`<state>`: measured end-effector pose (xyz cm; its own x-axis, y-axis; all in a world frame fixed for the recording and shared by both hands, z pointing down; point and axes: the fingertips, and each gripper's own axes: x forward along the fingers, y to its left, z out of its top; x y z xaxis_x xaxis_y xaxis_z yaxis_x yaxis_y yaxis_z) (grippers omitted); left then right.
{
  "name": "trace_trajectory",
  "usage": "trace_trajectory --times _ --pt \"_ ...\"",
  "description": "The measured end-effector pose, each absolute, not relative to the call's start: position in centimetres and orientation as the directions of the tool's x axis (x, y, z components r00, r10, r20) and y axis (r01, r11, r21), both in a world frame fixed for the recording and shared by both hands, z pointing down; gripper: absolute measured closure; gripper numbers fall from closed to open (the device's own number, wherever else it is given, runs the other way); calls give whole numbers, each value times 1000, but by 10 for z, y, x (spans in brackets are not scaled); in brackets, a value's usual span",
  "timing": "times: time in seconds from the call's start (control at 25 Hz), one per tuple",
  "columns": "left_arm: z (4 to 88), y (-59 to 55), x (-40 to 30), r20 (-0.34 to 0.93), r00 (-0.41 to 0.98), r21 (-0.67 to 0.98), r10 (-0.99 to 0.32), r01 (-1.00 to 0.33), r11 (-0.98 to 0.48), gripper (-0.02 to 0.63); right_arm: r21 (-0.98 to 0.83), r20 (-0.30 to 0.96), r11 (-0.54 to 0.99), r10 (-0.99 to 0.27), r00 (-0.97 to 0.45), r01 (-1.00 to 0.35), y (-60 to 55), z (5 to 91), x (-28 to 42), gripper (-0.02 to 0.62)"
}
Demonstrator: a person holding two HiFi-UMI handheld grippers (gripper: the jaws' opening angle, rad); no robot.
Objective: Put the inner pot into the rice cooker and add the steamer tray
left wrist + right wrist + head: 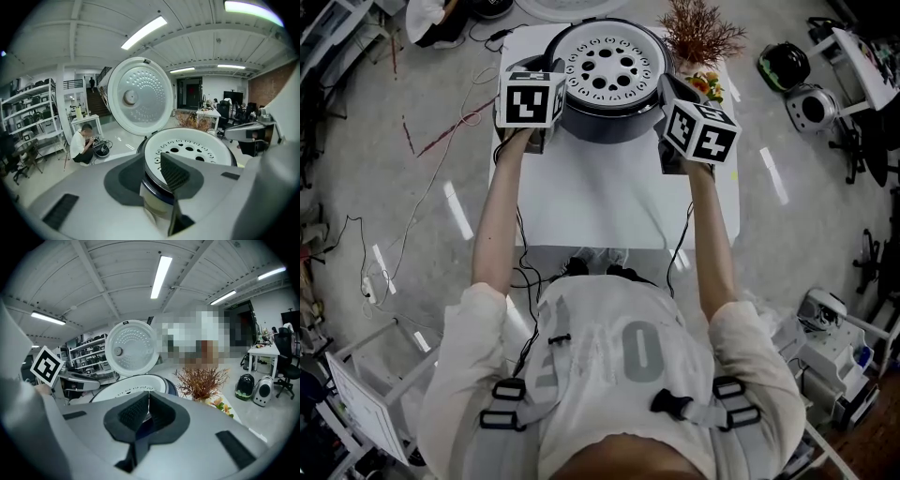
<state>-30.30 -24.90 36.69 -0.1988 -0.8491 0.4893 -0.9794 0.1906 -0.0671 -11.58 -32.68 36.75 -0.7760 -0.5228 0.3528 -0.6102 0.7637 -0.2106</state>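
The rice cooker (609,124) stands at the far edge of the white table (609,206), its round lid (140,96) tipped up and open. A white perforated steamer tray (609,64) sits in its mouth; no inner pot shows beneath it. My left gripper (551,82) is at the cooker's left rim. Its jaws stand apart astride that rim (151,161), with one pad (174,174) over the tray's edge. My right gripper (667,89) is at the right rim. Its pads (133,411) are closed to a thin white sliver; what that sliver is, I cannot tell.
A dried brown plant (703,33) and small flowers (710,86) stand just right of the cooker, close to my right gripper. Cables and small appliances (811,108) lie on the floor around the table. A person (82,145) crouches on the floor far off to the left.
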Motion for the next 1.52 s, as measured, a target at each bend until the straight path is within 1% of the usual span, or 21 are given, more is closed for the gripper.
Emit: trace_trajectory --times 0.12,0.28,0.36,0.44,0.56,0.72,0.8,0.92,1.08,1.28,1.52 --pt "334 -243 -306 419 -205 -64 -885 -978 196 497 -195 304 779 -530 -792 -596 -321 342 -119 588" --pt "272 -224 -294 232 -201 -67 -952 -979 190 502 -139 186 822 -526 -830 -552 -298 292 -122 589" --pt "238 -209 -285 121 -218 -82 -968 -975 209 557 -110 106 847 -510 -854 -520 -283 266 -122 589" --pt "208 -189 -274 4 -233 -77 -972 -970 232 584 -86 33 863 -497 -867 -498 -267 242 -118 588" --pt "178 -154 -254 -135 -233 -43 -963 -970 241 586 -51 -48 869 -494 -868 -492 -246 217 -109 588" --pt "165 -113 -230 -231 -272 -46 -934 -956 290 586 14 -114 856 -513 -851 -517 -218 200 -92 588" --pt "166 -98 -221 -249 -299 -52 -921 -945 322 586 48 -138 843 -525 -840 -536 -204 196 -83 588" --pt "177 -81 -214 -247 -323 -47 -914 -938 344 586 81 -142 831 -536 -832 -550 -184 200 -75 588" --pt "205 -71 -211 -205 -332 14 -921 -942 336 586 60 -106 827 -551 -828 -559 -170 222 -66 588" --pt "232 -73 -205 -136 -331 -2 -934 -943 334 586 10 -40 838 -544 -838 -545 -165 252 -62 589" --pt "233 -77 -201 -125 -321 -12 -939 -946 325 586 31 -43 843 -535 -844 -537 -164 249 -65 589"
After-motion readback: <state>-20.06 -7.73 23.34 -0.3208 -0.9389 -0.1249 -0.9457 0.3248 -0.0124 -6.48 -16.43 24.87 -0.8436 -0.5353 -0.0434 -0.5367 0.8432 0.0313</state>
